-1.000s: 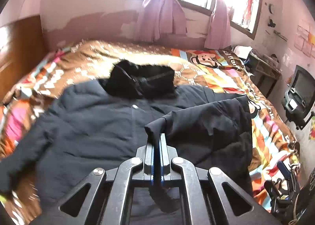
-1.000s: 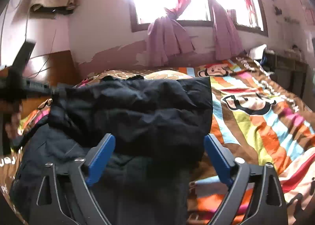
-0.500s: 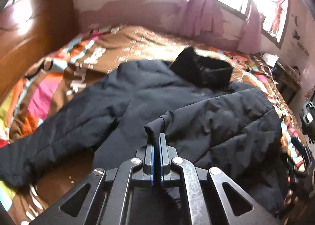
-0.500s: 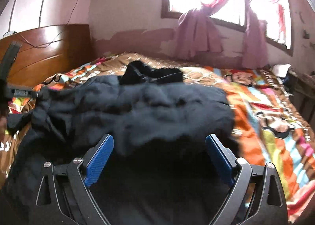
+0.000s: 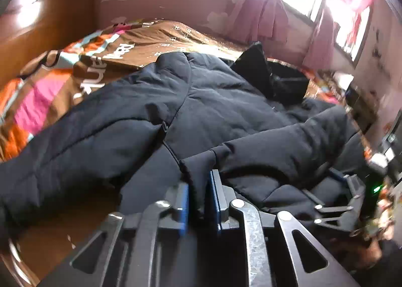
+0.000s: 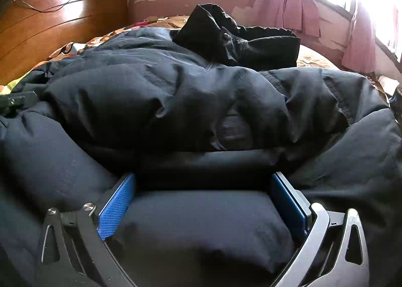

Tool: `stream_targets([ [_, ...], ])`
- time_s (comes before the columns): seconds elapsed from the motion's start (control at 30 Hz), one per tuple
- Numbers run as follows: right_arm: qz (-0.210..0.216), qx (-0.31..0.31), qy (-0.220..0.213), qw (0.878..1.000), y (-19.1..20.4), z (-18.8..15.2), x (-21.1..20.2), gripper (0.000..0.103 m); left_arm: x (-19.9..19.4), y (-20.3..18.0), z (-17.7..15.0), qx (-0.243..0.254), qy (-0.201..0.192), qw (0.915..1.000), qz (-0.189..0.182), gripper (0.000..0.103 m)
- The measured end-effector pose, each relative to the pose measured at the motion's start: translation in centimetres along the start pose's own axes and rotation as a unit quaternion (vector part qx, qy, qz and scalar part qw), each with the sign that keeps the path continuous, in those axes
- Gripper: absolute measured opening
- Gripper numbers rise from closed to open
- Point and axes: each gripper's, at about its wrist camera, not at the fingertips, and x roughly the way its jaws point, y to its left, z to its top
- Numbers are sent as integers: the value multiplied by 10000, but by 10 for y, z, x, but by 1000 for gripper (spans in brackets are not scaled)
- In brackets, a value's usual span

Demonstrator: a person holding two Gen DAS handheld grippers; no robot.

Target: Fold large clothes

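A large dark navy padded jacket (image 5: 213,111) lies spread on the bed, its black hood (image 5: 271,76) toward the window. One sleeve (image 5: 289,146) is folded across the body. My left gripper (image 5: 198,184) has its jaws slightly parted, with the sleeve cuff (image 5: 198,169) still between them. My right gripper (image 6: 201,194) is open wide, low over the jacket (image 6: 176,101), with fabric bulging between its blue pads (image 6: 115,209). The right gripper also shows at the right edge of the left wrist view (image 5: 351,199).
The bed has a colourful cartoon bedspread (image 5: 62,78). A wooden headboard (image 6: 62,23) stands at the left. Pink curtains (image 5: 263,18) hang at the bright window behind. Furniture stands at the right past the bed (image 5: 361,101).
The left gripper carried the sleeve across and down onto the jacket body, and its jaws have parted a little. The right gripper dropped low onto the jacket, staying open.
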Motion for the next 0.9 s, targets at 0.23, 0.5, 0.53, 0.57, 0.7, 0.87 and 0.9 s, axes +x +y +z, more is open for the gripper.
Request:
stream_targets([
  [0.23,-62,-27,-232,9997,-3,0,-7,102,-70,43,-34,-1106,-797,9905,166,95],
  [0.5,-261,-126,-402,9988,1,-3,-14,102,-110,150,-83,-2737,-1150,9533,552,96],
  [0.53,-306,-151,-410,9986,2,-3,-14,102,-113,166,-88,-3022,-1187,9438,614,96],
  [0.57,-348,-174,-419,9984,3,-3,-14,102,-113,181,-90,-3312,-1162,9337,706,96],
  [0.7,-532,-263,-448,9972,8,-3,-15,102,-103,232,-98,-4191,-877,9002,800,95],
  [0.87,-777,-308,-453,9955,15,-3,-18,102,-99,260,-97,-4457,-1179,8836,820,95],
  [0.9,-884,-335,-440,9946,17,-2,-19,102,-98,264,-95,-4452,-1251,8829,812,94],
])
